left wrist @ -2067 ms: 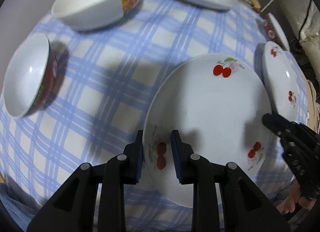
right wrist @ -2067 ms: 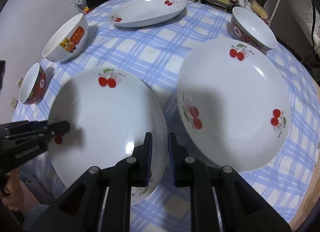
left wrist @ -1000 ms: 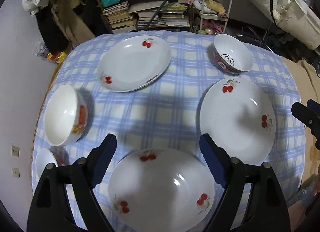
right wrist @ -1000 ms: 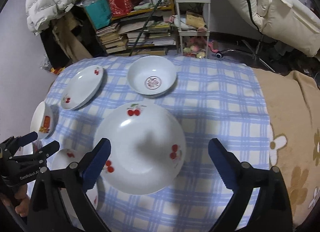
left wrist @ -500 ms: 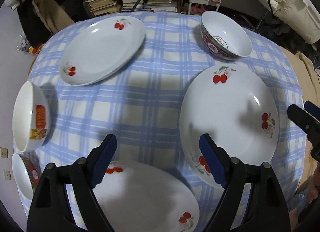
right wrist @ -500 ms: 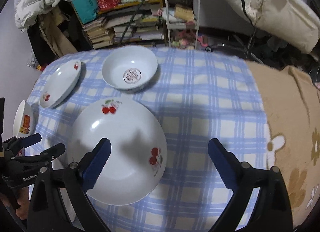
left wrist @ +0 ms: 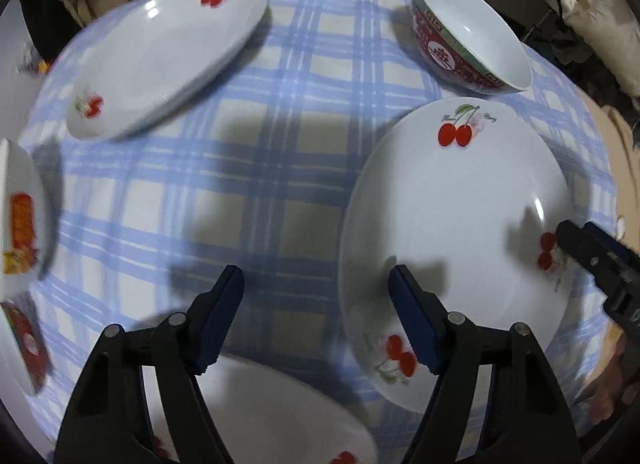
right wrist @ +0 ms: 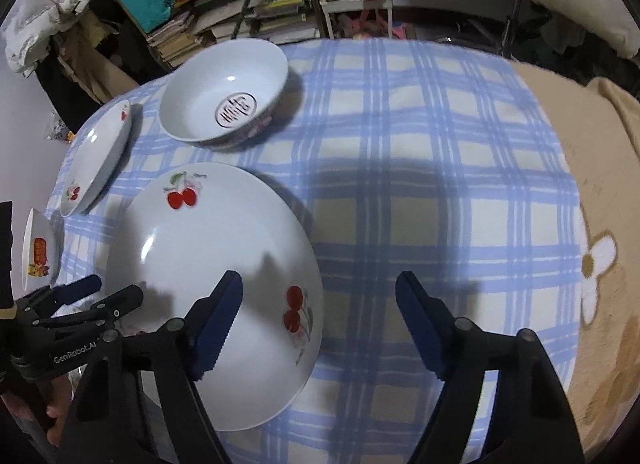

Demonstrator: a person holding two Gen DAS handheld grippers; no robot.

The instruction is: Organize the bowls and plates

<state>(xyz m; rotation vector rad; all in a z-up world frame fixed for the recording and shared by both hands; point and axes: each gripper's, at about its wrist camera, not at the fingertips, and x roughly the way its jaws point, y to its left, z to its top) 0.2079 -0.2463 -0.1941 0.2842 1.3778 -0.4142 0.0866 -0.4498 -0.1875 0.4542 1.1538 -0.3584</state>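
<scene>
From the left wrist camera, the left gripper (left wrist: 316,290) hangs over a blue-and-white checked tablecloth (left wrist: 248,152) with its blue-padded jaws set wide; they have just been closing a little, and only cloth and a plate edge lie between them, with nothing gripped. Its right finger stands above the near left rim of a large cherry plate (left wrist: 456,224), which lies flat on the right side of the table. Another white plate (left wrist: 280,416) sits at the near edge, partly under the gripper. A third cherry plate (left wrist: 160,52) lies at the far left, and a red-patterned bowl (left wrist: 472,32) stands at the far right, just beyond the large plate. Two more bowls (blurred, cut by the frame) show at the left edge: one with an orange picture (left wrist: 20,216) and a red one (left wrist: 24,340) nearer. The right gripper (left wrist: 592,252) reaches in over the large plate's right rim. From the right wrist camera, the right gripper (right wrist: 320,310) is likewise well open, having just narrowed, and holds nothing; its left finger is over the large cherry plate (right wrist: 212,264) and its right finger over bare cloth, so the plate's right rim lies between them. The bowl (right wrist: 224,100) stands beyond, the far plate (right wrist: 96,156) to its left, and the left gripper (right wrist: 100,296) shows at the near left.
</scene>
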